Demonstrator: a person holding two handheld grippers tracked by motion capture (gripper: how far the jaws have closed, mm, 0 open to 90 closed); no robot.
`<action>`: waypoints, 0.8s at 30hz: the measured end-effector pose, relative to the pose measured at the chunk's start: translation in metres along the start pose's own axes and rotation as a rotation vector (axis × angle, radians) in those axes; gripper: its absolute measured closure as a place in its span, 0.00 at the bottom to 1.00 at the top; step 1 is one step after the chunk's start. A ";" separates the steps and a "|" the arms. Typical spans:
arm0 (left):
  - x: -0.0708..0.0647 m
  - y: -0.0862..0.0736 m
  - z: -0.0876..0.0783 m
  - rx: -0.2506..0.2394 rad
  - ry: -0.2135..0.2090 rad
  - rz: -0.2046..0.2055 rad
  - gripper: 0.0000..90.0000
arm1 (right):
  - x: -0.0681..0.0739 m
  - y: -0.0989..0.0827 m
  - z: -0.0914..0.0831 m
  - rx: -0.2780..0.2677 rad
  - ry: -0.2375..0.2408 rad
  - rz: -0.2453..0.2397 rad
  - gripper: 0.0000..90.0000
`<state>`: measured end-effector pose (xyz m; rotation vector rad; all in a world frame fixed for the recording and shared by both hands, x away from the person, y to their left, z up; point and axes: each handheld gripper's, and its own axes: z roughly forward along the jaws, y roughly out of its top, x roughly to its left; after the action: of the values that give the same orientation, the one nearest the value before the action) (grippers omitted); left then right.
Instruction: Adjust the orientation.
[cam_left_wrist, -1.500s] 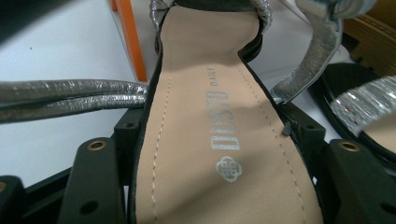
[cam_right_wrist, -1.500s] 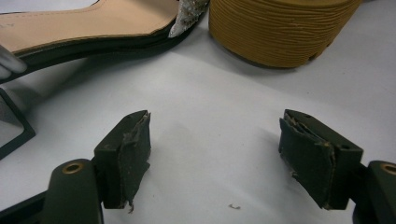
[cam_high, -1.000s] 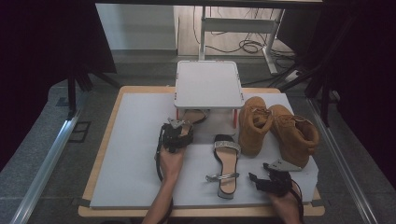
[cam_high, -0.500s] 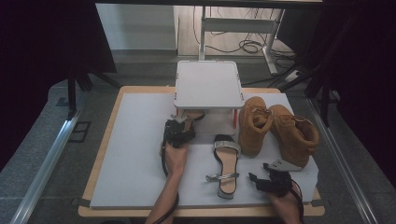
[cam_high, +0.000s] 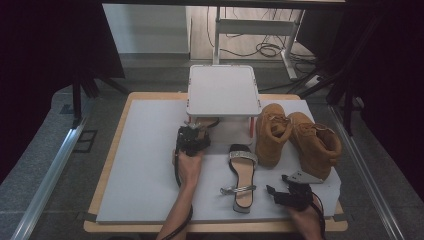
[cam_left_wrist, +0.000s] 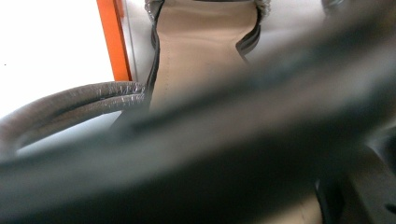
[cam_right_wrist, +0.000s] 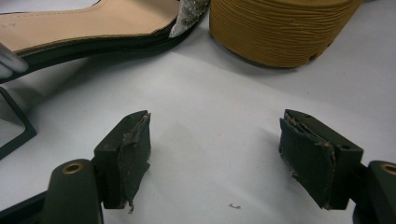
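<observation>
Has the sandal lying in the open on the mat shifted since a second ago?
No. The sandal lies at the same spot and angle beside the tan boots, below the white stand, with the right gripper nearby.

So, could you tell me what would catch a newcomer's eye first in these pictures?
Probably the pair of tan boots at the right of the white mat, beside a black sandal lying mid-mat. Next, the small white stand at the mat's far edge, where the left gripper reaches a second sandal tucked beneath it.

Tan boots (cam_high: 297, 137), white stand (cam_high: 223, 91)
</observation>
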<state>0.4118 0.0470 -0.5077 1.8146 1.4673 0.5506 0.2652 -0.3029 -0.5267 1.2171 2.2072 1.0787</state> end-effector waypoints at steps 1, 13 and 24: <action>0.000 0.000 -0.002 0.003 -0.013 -0.001 0.37 | 0.000 0.000 0.000 0.000 0.000 0.000 0.28; 0.006 -0.009 -0.033 -0.024 -0.069 0.047 0.34 | 0.000 0.000 0.000 0.001 -0.002 -0.002 0.28; 0.018 -0.022 -0.059 -0.041 -0.117 0.090 0.38 | 0.000 0.000 0.000 0.001 -0.002 -0.002 0.28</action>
<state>0.3594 0.0821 -0.4883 1.8558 1.2927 0.5069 0.2651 -0.3026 -0.5268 1.2152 2.2073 1.0750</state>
